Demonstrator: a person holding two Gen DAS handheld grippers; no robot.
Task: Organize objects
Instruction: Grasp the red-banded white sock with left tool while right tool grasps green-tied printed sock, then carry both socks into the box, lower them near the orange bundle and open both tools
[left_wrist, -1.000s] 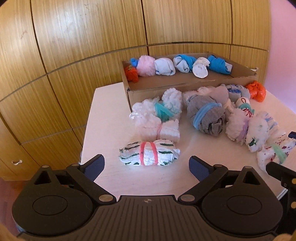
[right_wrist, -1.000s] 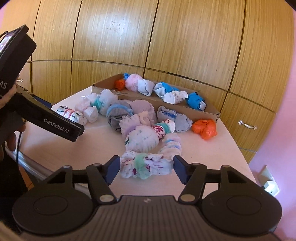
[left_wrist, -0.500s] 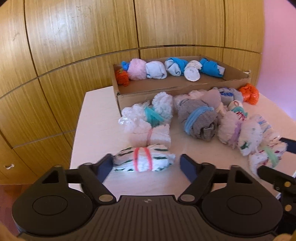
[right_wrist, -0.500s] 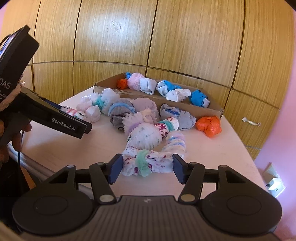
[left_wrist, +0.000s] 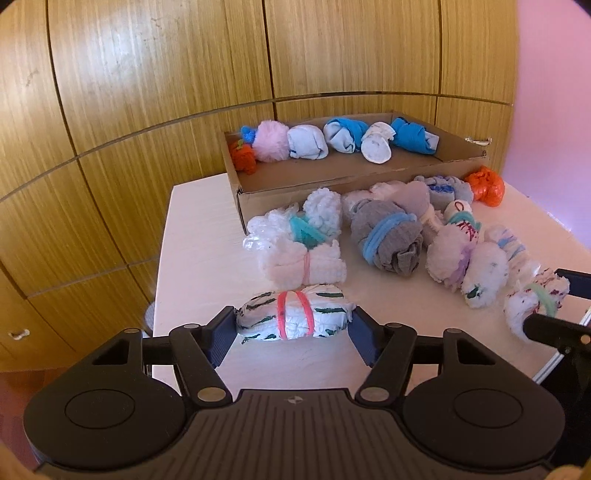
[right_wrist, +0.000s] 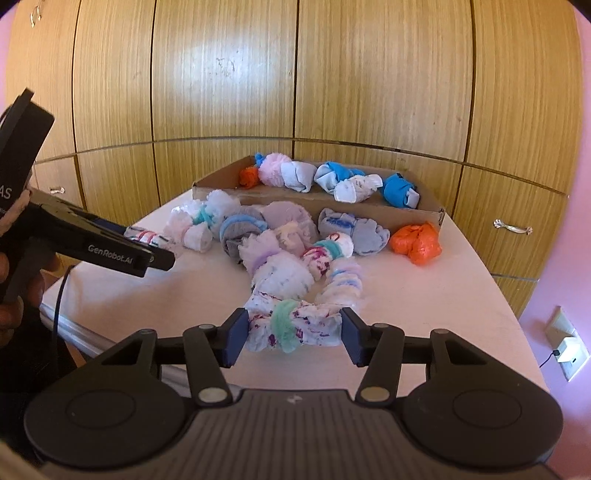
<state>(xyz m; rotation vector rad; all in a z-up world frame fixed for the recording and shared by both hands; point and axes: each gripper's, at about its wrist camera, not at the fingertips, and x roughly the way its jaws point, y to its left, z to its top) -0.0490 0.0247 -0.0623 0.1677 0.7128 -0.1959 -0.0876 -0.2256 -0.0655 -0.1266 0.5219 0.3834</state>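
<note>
Sock bundles lie scattered on the pale table (left_wrist: 192, 258) before a cardboard box (left_wrist: 295, 192) — more inside. Left gripper (left_wrist: 293, 332) is closing, pads against the green-striped bundle (left_wrist: 293, 319); right gripper (right_wrist: 293, 338) is closing on the mint-banded bundle (right_wrist: 291, 325).

Table top (left_wrist: 207, 258): smooth, pale, matt laminate look. Box (left_wrist: 303, 188): plain brown cardboard, dull, raw-cut edges. Bundles: soft cloth, several fluffy or crinkled; the grey bundle (left_wrist: 388, 240) is a finer knit, the orange bundle (right_wrist: 415, 242) smoother. Cabinet fronts (right_wrist: 221, 92): wood grain with satin sheen. Handle (right_wrist: 511, 227): shiny metal. Gripper housings: black matt plastic, ribbed.
</note>
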